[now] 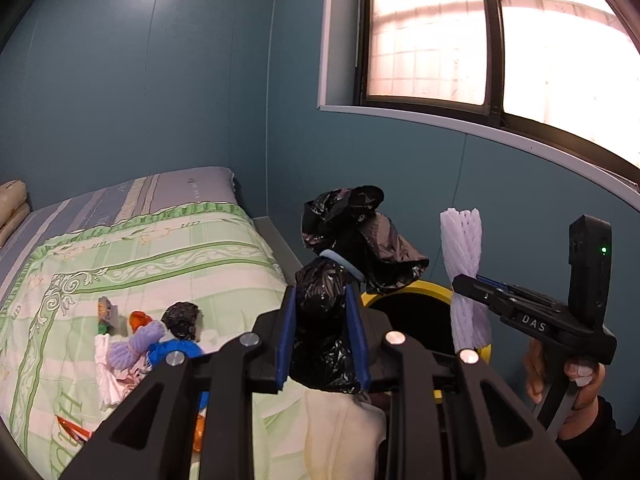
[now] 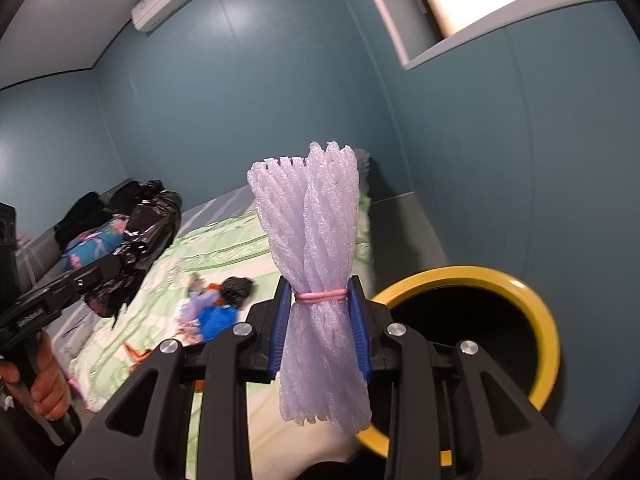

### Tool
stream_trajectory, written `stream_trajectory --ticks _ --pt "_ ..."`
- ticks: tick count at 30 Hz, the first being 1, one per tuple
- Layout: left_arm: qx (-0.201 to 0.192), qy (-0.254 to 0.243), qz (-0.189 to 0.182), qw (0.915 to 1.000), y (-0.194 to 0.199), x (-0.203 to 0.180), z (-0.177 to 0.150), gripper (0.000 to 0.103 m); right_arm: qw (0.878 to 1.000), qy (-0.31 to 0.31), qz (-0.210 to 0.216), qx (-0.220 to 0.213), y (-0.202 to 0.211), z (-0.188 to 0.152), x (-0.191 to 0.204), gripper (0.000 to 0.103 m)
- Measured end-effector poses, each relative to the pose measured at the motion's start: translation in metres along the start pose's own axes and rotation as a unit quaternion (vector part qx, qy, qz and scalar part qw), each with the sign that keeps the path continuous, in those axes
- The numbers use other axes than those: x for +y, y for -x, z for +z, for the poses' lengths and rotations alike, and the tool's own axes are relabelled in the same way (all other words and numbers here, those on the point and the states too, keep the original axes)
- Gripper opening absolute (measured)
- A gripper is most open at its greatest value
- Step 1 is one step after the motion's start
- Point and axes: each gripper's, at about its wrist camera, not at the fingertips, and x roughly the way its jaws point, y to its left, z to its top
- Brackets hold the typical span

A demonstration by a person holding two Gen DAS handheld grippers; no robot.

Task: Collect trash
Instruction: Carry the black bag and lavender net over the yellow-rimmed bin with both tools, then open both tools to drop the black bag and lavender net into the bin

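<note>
My left gripper (image 1: 322,328) is shut on a crumpled black plastic bag (image 1: 348,240) tied with a light blue band, held up beside the bed. My right gripper (image 2: 320,320) is shut on a bundle of lilac foam netting (image 2: 312,248) bound at its waist by a pink band; the same foam netting (image 1: 464,256) shows at the right of the left wrist view, in the right gripper (image 1: 464,284). A bin with a yellow rim (image 2: 536,300) and dark inside stands just right of the netting. The left gripper (image 2: 108,268) with its black bag (image 2: 148,224) shows at the left.
More trash lies on the green quilt (image 1: 160,256): a lilac foam wad (image 1: 136,344), a blue piece (image 1: 176,350), a small black bag (image 1: 182,320), an orange scrap (image 1: 138,318), white paper (image 1: 106,372). The blue wall and window (image 1: 480,40) close off the right side. A person's hand (image 1: 580,384) holds the right tool.
</note>
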Motion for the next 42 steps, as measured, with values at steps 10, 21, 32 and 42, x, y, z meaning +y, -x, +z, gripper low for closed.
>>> stream_trajectory --ticks 10,21,32,42 --pt "0.02 0.002 -0.032 0.9993 -0.053 -0.024 0.006 0.024 0.997 -0.035 -0.072 -0.005 -0.008 -0.005 -0.024 0.027" --pt "0.074 0.012 -0.059 0.9954 -0.137 -0.048 -0.004 0.024 0.99 -0.054 -0.129 0.006 -0.029 -0.017 -0.051 0.027" --pt "0.133 0.03 -0.08 0.9874 -0.201 -0.057 -0.032 0.024 0.986 -0.08 -0.14 0.041 -0.046 -0.035 -0.085 0.028" --pt "0.12 0.066 -0.075 0.9877 -0.189 -0.028 -0.034 0.05 0.984 -0.085 -0.153 0.038 -0.038 -0.035 -0.096 0.048"
